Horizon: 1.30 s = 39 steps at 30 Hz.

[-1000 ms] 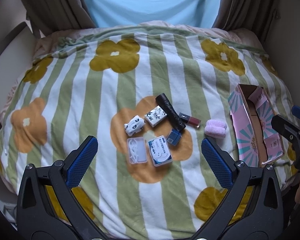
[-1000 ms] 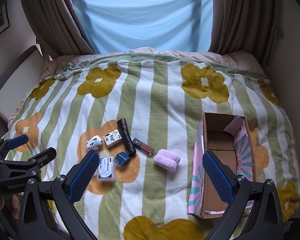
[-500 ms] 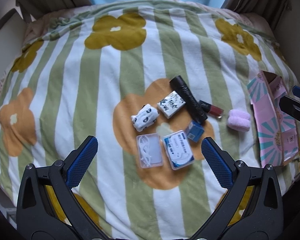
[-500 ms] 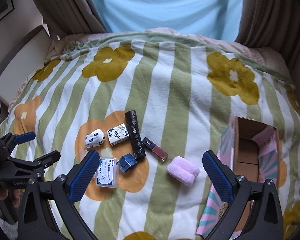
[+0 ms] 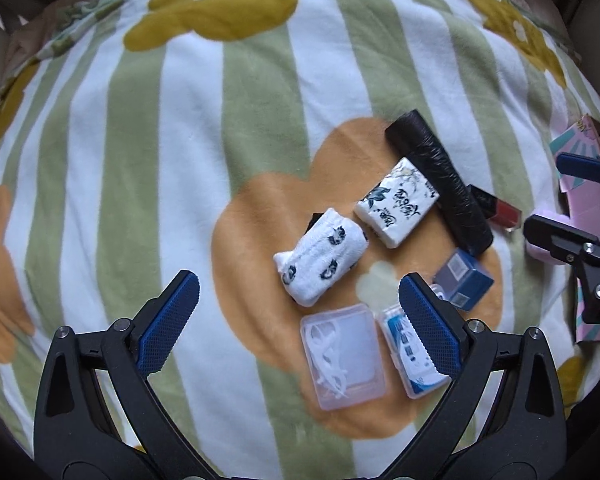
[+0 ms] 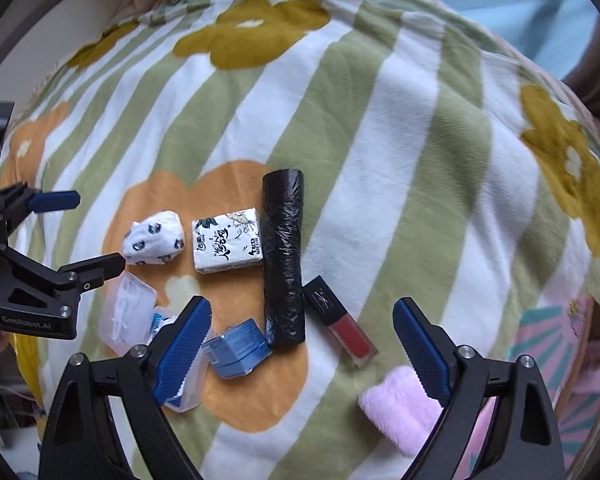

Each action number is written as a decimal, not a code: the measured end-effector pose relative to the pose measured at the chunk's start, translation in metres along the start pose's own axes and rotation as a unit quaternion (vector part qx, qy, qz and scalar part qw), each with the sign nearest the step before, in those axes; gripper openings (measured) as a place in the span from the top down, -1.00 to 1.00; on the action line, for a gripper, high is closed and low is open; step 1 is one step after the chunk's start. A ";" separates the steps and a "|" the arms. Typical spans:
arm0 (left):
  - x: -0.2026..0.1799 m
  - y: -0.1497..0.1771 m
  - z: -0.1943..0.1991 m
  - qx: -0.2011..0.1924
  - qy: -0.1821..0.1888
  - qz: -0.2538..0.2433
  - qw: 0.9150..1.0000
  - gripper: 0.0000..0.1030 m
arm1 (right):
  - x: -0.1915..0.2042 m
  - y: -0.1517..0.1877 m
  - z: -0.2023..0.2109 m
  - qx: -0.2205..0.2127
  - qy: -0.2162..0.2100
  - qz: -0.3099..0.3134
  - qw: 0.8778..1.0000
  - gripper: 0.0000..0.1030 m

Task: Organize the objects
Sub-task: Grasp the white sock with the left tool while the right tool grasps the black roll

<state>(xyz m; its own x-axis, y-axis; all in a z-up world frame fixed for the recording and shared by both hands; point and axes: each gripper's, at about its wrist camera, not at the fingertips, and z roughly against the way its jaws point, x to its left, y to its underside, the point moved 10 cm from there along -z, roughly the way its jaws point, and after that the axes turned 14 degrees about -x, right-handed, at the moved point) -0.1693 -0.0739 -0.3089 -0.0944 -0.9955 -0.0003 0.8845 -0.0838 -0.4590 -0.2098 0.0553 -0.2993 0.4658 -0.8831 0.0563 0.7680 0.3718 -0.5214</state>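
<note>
Small items lie clustered on a striped flower blanket [image 5: 140, 160]. Among them are a white patterned sock [image 5: 322, 258], a tissue pack [image 5: 396, 208], a black bag roll [image 5: 440, 182] and a red lip gloss [image 5: 496, 208]. There are also a blue box [image 5: 462, 280], a clear floss-pick case [image 5: 342, 356] and a blue-white case [image 5: 412, 356]. My left gripper [image 5: 298, 284] hangs open above the sock and the cases. My right gripper [image 6: 303, 306] is closing. The lip gloss [image 6: 342, 322] and the lower end of the roll [image 6: 283, 258] lie below its gap, untouched.
An open pink patterned carton [image 6: 560, 340] lies at the right edge of the blanket, with a pink fuzzy roll [image 6: 400, 404] beside it. The left gripper [image 6: 98, 230] shows at the far left of the right wrist view. The blanket rounds off toward every edge.
Both grippers have come down toward the cluster, so the items look much larger. The right gripper's jaws have narrowed a little. Nothing on the blanket has moved.
</note>
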 end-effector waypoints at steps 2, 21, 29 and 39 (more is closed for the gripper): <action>-0.002 0.004 -0.013 0.012 0.006 -0.006 1.000 -0.92 | 0.002 0.002 -0.019 0.016 -0.005 0.020 1.000 -0.64; -0.017 0.013 -0.069 0.059 0.056 -0.030 0.996 -0.25 | 0.007 0.034 -0.077 0.084 -0.028 0.088 0.992 0.17; -0.014 0.011 -0.067 0.049 0.064 -0.029 0.996 0.13 | -0.001 0.051 -0.065 0.082 -0.025 0.074 0.994 0.51; -0.008 0.006 -0.051 0.040 0.068 -0.016 0.997 0.17 | -0.022 0.076 -0.028 0.070 -0.020 0.033 0.997 0.52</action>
<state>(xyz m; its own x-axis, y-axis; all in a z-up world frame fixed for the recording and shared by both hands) -0.1865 -0.0637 -0.3572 -0.1795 -0.9777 -0.1090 0.9128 -0.1242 -0.3892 -0.1742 0.0951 -0.3643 0.5325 -0.8442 0.0612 0.7873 0.4674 -0.4021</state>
